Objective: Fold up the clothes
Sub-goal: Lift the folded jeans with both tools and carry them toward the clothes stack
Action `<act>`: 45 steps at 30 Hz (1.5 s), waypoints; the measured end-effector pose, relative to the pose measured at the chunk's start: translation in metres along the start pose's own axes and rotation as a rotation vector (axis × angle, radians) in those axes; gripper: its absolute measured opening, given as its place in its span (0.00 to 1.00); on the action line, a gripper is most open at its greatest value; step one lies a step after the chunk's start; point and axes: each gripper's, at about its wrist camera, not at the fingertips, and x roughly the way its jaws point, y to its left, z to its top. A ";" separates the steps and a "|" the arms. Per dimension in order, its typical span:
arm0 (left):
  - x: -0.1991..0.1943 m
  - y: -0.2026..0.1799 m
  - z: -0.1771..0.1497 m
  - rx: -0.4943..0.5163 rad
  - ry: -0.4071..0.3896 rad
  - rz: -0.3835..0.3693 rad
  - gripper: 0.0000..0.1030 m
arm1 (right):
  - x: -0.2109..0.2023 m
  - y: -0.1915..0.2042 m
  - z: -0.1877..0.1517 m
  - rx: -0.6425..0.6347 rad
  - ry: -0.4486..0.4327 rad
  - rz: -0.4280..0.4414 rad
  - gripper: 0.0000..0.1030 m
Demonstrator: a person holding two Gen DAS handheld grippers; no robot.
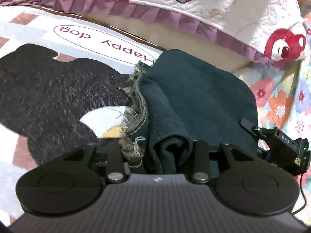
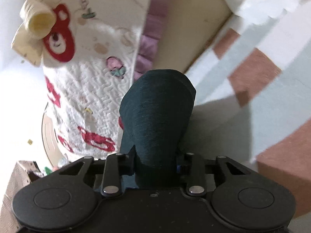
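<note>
Nearest our left wrist lens, the left gripper has its fingers closed on a bunched fold of the dark teal garment, right beside its frayed hem with loose threads. In the right wrist view the right gripper likewise clamps a thick wad of the same cloth, which stands up out of the jaws. From the left view we also see the right tool off to the side, its body marked "DAS".

The garment lies partly draped on the printed bedsheet, near the quilted cover with its purple ruffle; both held ends are lifted off the sheet.

Progress (our judgement): early to middle. The cloth is gathered and doubled over but no flat, squared fold is visible; smoothing, aligning the edges and the final folds remain.

Legible writing: "Happy dog" in a red oval on the sheet, upside down to the camera. Coloured lettering on the quilt is too distorted to read.
</note>
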 end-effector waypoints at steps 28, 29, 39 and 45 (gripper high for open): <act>-0.158 0.069 0.024 -0.017 -0.184 0.023 0.33 | 0.050 0.130 -0.049 -0.084 0.156 0.136 0.38; -0.165 0.071 0.027 -0.010 -0.194 0.025 0.33 | 0.054 0.135 -0.050 -0.087 0.165 0.140 0.38; -0.228 0.087 0.051 0.049 -0.332 0.018 0.33 | 0.067 0.226 -0.067 -0.224 0.163 0.161 0.38; -0.268 0.097 0.084 0.044 -0.372 -0.020 0.33 | 0.079 0.280 -0.066 -0.275 0.144 0.165 0.38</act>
